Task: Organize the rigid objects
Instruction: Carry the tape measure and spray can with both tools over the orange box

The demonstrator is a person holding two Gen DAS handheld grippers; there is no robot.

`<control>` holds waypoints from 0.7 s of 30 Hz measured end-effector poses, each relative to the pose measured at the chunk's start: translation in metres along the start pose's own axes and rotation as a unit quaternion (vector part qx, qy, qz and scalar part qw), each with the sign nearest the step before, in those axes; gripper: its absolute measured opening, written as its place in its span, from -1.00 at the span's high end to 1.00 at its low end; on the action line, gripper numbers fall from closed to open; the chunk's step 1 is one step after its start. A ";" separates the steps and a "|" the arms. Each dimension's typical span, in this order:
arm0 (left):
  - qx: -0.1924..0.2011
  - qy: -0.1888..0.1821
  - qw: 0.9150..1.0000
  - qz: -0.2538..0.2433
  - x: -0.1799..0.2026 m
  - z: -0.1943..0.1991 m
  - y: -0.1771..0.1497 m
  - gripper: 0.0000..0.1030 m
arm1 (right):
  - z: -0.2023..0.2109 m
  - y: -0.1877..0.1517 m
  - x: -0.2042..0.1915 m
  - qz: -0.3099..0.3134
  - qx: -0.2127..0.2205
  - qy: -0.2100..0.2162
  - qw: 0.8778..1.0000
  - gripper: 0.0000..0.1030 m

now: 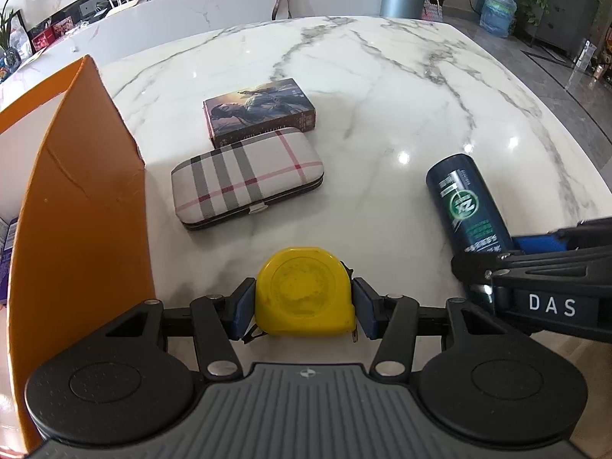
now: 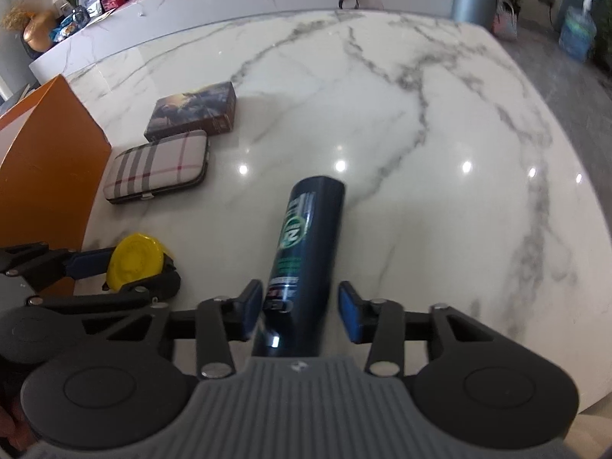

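Observation:
A yellow tape measure (image 1: pixel 304 294) sits low over the marble table (image 1: pixel 382 88), with my left gripper (image 1: pixel 304 306) shut on it, one blue pad pressed against each side. A dark blue spray can (image 2: pixel 310 237) with a green logo lies on the table pointing away. Its near end is between the fingers of my right gripper (image 2: pixel 302 310). The left pad is against the can, and a small gap shows between the can and the right pad (image 2: pixel 350 315). In the left wrist view the can (image 1: pixel 464 202) is at the right, next to the right gripper's black fingers.
An orange open box (image 1: pixel 80 199) stands at the table's left. A plaid zip case (image 1: pixel 248 179) and a picture-printed box (image 1: pixel 260 109) lie side by side just right of it. The table's rounded edge runs along the right, with floor beyond.

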State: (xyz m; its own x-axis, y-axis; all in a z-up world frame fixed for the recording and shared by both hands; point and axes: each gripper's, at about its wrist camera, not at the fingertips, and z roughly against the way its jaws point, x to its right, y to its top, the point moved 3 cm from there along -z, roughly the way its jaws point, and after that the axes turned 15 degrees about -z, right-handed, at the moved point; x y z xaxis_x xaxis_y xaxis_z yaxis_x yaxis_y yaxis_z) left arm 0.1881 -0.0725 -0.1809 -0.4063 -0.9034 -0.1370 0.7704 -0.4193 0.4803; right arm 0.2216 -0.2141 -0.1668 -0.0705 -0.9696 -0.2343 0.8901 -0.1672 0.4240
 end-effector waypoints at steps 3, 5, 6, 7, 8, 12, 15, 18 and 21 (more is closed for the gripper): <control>0.006 0.000 1.000 -0.004 0.003 -0.002 0.004 -0.19 | -0.003 0.002 0.001 -0.007 -0.004 0.006 1.000 0.26; 0.009 -0.001 1.000 -0.006 0.005 -0.003 0.005 -0.18 | -0.003 0.000 0.000 -0.002 -0.001 0.005 1.000 0.27; 0.010 -0.003 1.000 -0.007 0.005 -0.003 0.005 -0.18 | -0.003 -0.001 0.000 -0.002 0.002 0.003 1.000 0.27; 0.012 -0.003 1.000 -0.004 0.005 -0.003 0.004 -0.18 | -0.003 -0.001 0.000 -0.004 0.003 0.003 1.000 0.27; 0.013 -0.001 1.000 -0.001 0.005 -0.002 0.003 -0.18 | -0.003 -0.001 0.001 -0.005 0.003 0.003 1.000 0.27; 0.013 -0.005 1.000 0.009 0.006 0.003 0.000 -0.18 | 0.002 0.000 0.004 -0.013 0.014 0.005 1.000 0.28; 0.027 -0.015 0.999 0.017 0.006 0.013 0.002 -0.18 | 0.006 0.001 0.007 -0.021 0.022 0.012 0.999 0.29; 0.041 -0.023 0.998 0.028 0.005 0.025 0.007 -0.18 | 0.011 0.002 0.010 -0.036 0.026 0.020 0.999 0.29; 0.058 -0.037 0.997 0.039 0.004 0.041 0.011 -0.18 | 0.017 0.004 0.015 -0.055 0.029 0.033 0.998 0.30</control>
State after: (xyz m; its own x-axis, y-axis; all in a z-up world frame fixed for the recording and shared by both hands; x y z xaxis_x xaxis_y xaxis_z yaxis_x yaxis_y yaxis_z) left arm 0.1751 -0.0775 -0.1408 -0.3859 -0.9219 -0.0342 0.7402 -0.3315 0.5850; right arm 0.2159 -0.2325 -0.1536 -0.1356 -0.9310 -0.3389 0.8511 -0.2845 0.4412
